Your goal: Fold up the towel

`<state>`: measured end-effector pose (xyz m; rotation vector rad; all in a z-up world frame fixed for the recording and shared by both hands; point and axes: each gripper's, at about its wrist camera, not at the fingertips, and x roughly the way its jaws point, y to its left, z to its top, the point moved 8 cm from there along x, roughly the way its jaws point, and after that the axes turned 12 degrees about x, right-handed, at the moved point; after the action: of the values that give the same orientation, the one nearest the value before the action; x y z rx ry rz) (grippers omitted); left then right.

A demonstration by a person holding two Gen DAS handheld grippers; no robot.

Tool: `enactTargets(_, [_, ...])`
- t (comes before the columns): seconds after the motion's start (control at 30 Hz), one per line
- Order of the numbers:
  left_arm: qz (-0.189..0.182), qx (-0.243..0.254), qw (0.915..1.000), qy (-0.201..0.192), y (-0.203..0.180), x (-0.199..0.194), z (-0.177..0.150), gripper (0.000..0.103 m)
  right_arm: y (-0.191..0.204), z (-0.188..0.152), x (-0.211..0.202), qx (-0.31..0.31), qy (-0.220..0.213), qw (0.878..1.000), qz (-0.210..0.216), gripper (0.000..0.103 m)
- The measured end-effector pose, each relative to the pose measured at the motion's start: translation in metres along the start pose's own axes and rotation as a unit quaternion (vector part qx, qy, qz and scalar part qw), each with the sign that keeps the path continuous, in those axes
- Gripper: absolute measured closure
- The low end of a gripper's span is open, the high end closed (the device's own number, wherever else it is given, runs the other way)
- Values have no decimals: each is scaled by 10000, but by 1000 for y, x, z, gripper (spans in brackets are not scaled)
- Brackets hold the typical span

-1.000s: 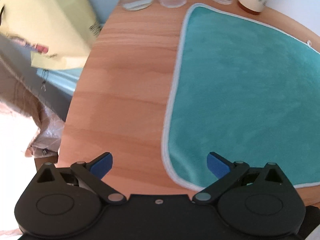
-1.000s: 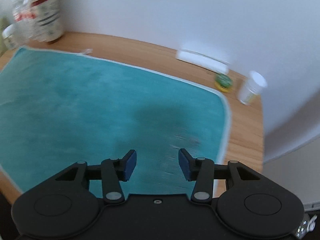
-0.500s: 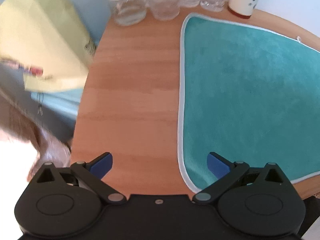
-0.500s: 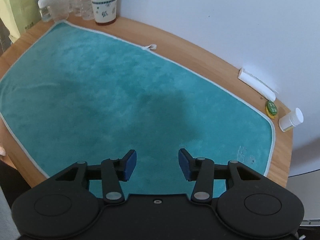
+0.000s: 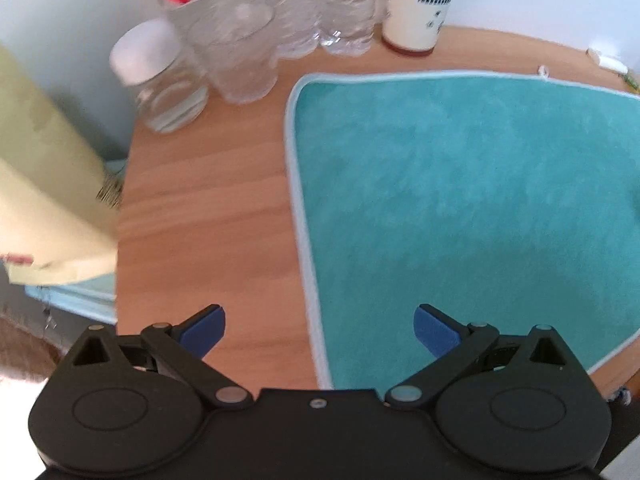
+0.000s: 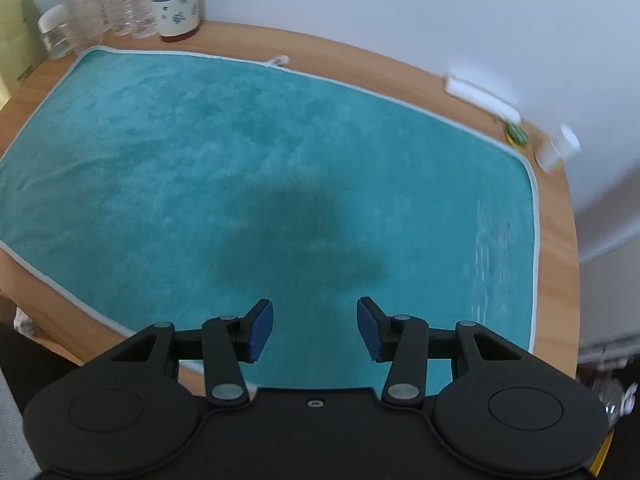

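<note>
A teal towel [image 6: 260,168] with a pale trim lies flat and unfolded on the round wooden table [image 6: 360,60]. It also shows in the left wrist view [image 5: 460,200], filling the right half. My left gripper [image 5: 319,326] is wide open and empty, held above the towel's left edge near its near-left corner. My right gripper [image 6: 315,330] is open and empty, held above the towel's near edge, and casts a dark shadow on the cloth.
Several clear water bottles [image 5: 288,12], a glass [image 5: 236,60], a lidded jar [image 5: 160,84] and a patterned cup [image 5: 416,4] stand at the table's far left. A yellow bag [image 5: 44,200] is beside the table. A white strip [image 6: 480,96], green lid [image 6: 517,134] and small white bottle [image 6: 558,150] sit at the right.
The left gripper has tilted and moved forward, so the bottles and far towel corner now show larger. The right gripper has swung its view back across the towel. Both stay open.
</note>
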<state>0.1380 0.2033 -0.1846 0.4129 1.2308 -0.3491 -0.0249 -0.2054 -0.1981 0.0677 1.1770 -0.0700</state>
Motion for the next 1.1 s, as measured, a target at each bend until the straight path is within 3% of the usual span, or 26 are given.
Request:
enactTargets(0.2, [-25,339,9994,-85,-5,9,22,0,0,-18,-8,332,-67,9993,-160,51])
enactTargets(0.43, [-32,185,9998,23,9,20,24,0,7,-22,-12,450,-141,9987,-170,51])
enactTargets(0.77, [274,-238,9993,-104,34,25,43,0,-21,5,-11,646,-349,9966,-374,51])
enactTargets(0.97, [584,-369,9966,-457,50,31,73,0,-62,36,-3,688,-515,9952,-470,51])
enactTargets(1.1, [874,-461,9946,-331,58,40,88,0,-100,65,8,632,-655,9945,-515,51])
